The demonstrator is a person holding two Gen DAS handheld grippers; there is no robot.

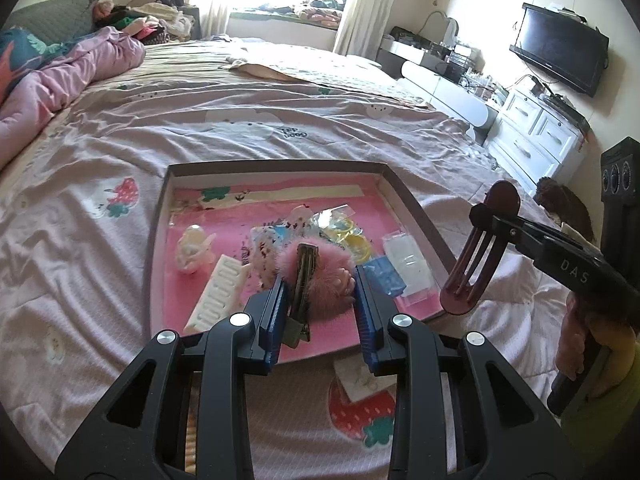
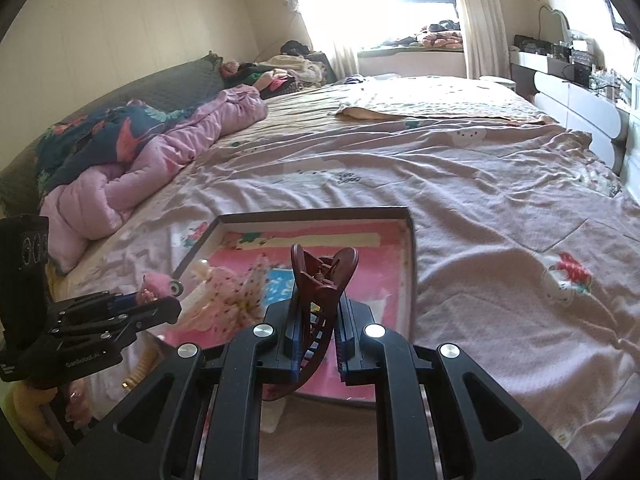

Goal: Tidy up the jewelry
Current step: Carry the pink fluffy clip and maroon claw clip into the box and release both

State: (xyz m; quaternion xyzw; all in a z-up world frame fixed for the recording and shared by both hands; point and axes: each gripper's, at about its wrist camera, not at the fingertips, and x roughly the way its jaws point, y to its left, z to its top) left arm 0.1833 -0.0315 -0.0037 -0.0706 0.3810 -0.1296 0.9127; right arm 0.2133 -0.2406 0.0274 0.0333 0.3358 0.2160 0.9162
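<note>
A shallow box (image 1: 416, 208) with a pink floor lies on the bed and holds several hair accessories. My left gripper (image 1: 320, 280) is shut on a fluffy pink pom-pom hair clip (image 1: 320, 276), held just above the box's near part. My right gripper (image 2: 318, 320) is shut on a dark red claw clip (image 2: 320, 280), held over the box's near right side (image 2: 412, 248). In the left wrist view the claw clip (image 1: 476, 256) hangs at the box's right edge. In the right wrist view the left gripper (image 2: 156, 296) sits at the left with the pink clip.
In the box lie a white comb clip (image 1: 218, 294), a cream bow (image 1: 192, 250), yellow hair ties (image 1: 352, 236) and clear packets (image 1: 408, 268). A small packet (image 1: 360, 380) lies on the sheet before the box. A rumpled pink quilt (image 2: 160, 160) lies at left; drawers (image 1: 532, 132) stand at right.
</note>
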